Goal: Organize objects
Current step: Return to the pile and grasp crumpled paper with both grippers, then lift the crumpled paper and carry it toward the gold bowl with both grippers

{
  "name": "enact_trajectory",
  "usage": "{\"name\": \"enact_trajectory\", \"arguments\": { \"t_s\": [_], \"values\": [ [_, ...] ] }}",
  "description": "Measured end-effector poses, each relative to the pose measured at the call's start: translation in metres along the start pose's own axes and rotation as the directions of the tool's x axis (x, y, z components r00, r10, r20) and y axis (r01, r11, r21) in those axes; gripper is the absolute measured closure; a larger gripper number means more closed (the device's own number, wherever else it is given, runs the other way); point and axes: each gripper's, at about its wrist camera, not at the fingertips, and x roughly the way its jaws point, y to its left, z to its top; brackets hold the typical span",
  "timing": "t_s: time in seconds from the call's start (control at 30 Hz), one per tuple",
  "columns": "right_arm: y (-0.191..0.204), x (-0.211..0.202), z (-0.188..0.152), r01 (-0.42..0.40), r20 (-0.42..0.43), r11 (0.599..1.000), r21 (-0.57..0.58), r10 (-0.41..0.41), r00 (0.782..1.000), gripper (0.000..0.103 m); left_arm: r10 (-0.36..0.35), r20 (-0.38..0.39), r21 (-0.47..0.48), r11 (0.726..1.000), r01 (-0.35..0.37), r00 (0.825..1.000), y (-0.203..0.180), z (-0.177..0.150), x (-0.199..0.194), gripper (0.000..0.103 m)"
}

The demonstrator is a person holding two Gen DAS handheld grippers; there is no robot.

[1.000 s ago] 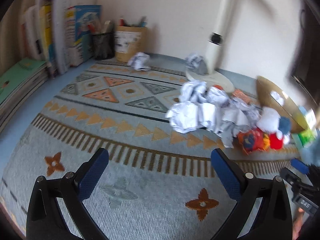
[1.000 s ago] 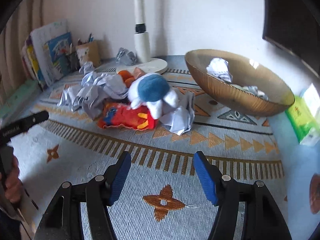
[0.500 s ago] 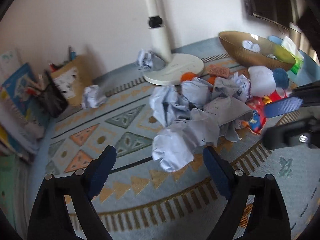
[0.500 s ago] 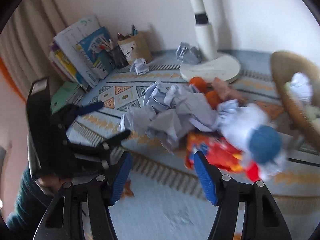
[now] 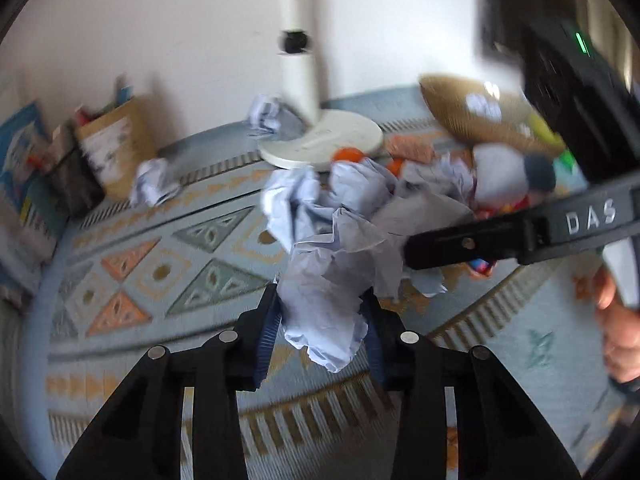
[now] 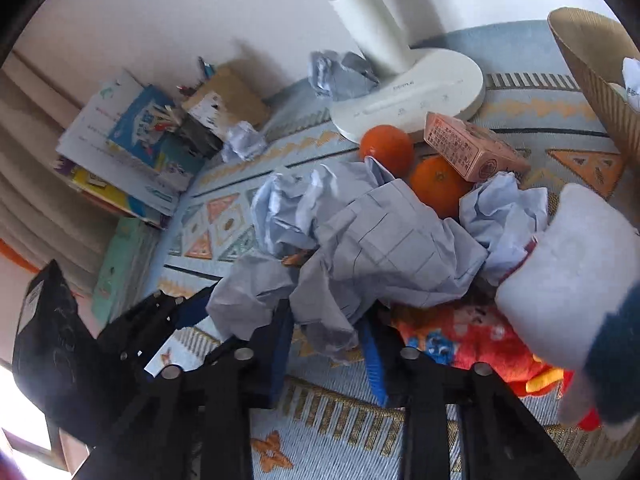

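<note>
Patterned rug (image 5: 168, 264) against a white wall (image 5: 160, 40), lamp base (image 6: 412, 96) at its far edge. Mid-rug paper pile (image 6: 360, 236): left gripper (image 5: 320, 320) just clamped on a crumpled sheet (image 5: 324, 300), right gripper (image 6: 326, 344) on a paper wad (image 6: 324, 312).

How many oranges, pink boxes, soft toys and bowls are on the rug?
Oranges: 2
Pink box: 1
Soft toys, one white and blue, one red: 2
Bowl: 1
Total: 6
</note>
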Motion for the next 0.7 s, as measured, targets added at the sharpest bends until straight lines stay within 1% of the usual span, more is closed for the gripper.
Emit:
{"name": "enact_trajectory", "arguments": {
  "t_s": [0.07, 0.1, 0.17, 0.27, 0.3, 0.33, 0.37, 0.4, 0.43, 0.47, 0.5, 0.53, 0.57, 0.6, 0.63, 0.67, 0.7],
  "values": [
    [0.005, -0.01, -0.005, -0.023, 0.013, 1.0, -0.019, 0.024, 1.0, 0.074, -0.014, 0.029, -0.082, 0.997, 0.017, 0.999, 0.007, -0.004, -0.016, 0.067],
    [0.009, -0.018, -0.01, -0.052, 0.02, 0.998, -0.035, 0.052, 0.998, 0.074, -0.034, 0.046, -0.135, 0.99, 0.04, 0.998, 0.011, -0.007, -0.026, 0.067],
    [0.015, -0.035, -0.023, -0.095, 0.021, 0.994, -0.059, 0.096, 0.995, 0.074, -0.07, 0.071, -0.212, 0.974, 0.083, 0.995, 0.015, -0.015, -0.043, 0.067],
    [0.024, -0.066, -0.041, -0.134, 0.066, 0.985, -0.11, 0.142, 0.988, 0.074, -0.101, 0.084, -0.256, 0.959, 0.119, 0.991, 0.009, -0.025, -0.057, 0.067],
    [0.027, -0.074, -0.045, -0.139, 0.069, 0.982, -0.131, 0.149, 0.986, 0.074, -0.122, 0.083, -0.272, 0.952, 0.141, 0.989, 0.007, -0.028, -0.06, 0.067],
    [0.029, -0.08, -0.049, -0.136, 0.065, 0.98, -0.148, 0.147, 0.987, 0.074, -0.129, 0.078, -0.277, 0.95, 0.146, 0.989, 0.003, -0.031, -0.062, 0.067],
    [0.031, -0.091, -0.057, -0.095, 0.065, 0.977, -0.189, 0.109, 0.992, 0.074, -0.111, 0.066, -0.267, 0.956, 0.124, 0.992, -0.002, -0.033, -0.062, 0.067],
    [0.032, -0.097, -0.063, -0.038, 0.07, 0.975, -0.217, 0.054, 0.996, 0.074, -0.068, 0.044, -0.242, 0.967, 0.077, 0.997, -0.011, -0.036, -0.062, 0.067],
    [0.03, -0.102, -0.069, 0.036, 0.076, 0.969, -0.243, -0.018, 0.997, 0.074, -0.038, 0.02, -0.224, 0.974, 0.042, 0.999, -0.017, -0.038, -0.059, 0.067],
    [0.025, -0.107, -0.077, 0.133, 0.083, 0.956, -0.26, -0.115, 0.99, 0.074, -0.002, -0.017, -0.206, 0.979, -0.002, 1.0, -0.027, -0.042, -0.055, 0.067],
    [0.013, -0.112, -0.084, 0.197, 0.075, 0.949, -0.247, -0.184, 0.98, 0.073, 0.001, -0.028, -0.202, 0.979, -0.007, 1.0, -0.032, -0.045, -0.053, 0.067],
    [0.004, -0.115, -0.087, 0.2, 0.064, 0.954, -0.224, -0.191, 0.98, 0.073, -0.012, -0.029, -0.205, 0.979, 0.006, 1.0, -0.036, -0.046, -0.049, 0.067],
    [-0.014, -0.118, -0.09, 0.167, 0.042, 0.971, -0.168, -0.163, 0.986, 0.073, -0.034, -0.024, -0.215, 0.976, 0.028, 0.999, -0.04, -0.048, -0.047, 0.067],
    [-0.035, -0.119, -0.092, 0.103, 0.02, 0.992, -0.077, -0.102, 0.995, 0.073, -0.051, -0.024, -0.23, 0.972, 0.044, 0.998, -0.045, -0.048, -0.042, 0.067],
    [-0.05, -0.119, -0.093, 0.056, 0.011, 0.998, -0.013, -0.056, 0.998, 0.073, -0.053, -0.028, -0.236, 0.971, 0.045, 0.998, -0.048, -0.048, -0.039, 0.067],
    [-0.065, -0.119, -0.095, 0.011, 0.008, 0.999, 0.048, -0.011, 1.0, 0.073, -0.041, -0.03, -0.231, 0.972, 0.033, 0.999, -0.052, -0.047, -0.036, 0.066],
    [-0.077, -0.117, -0.096, -0.015, 0.006, 0.996, 0.09, 0.015, 1.0, 0.071, 0.01, -0.023, -0.2, 0.98, -0.014, 1.0, -0.06, -0.045, -0.034, 0.065]
  ]
}}
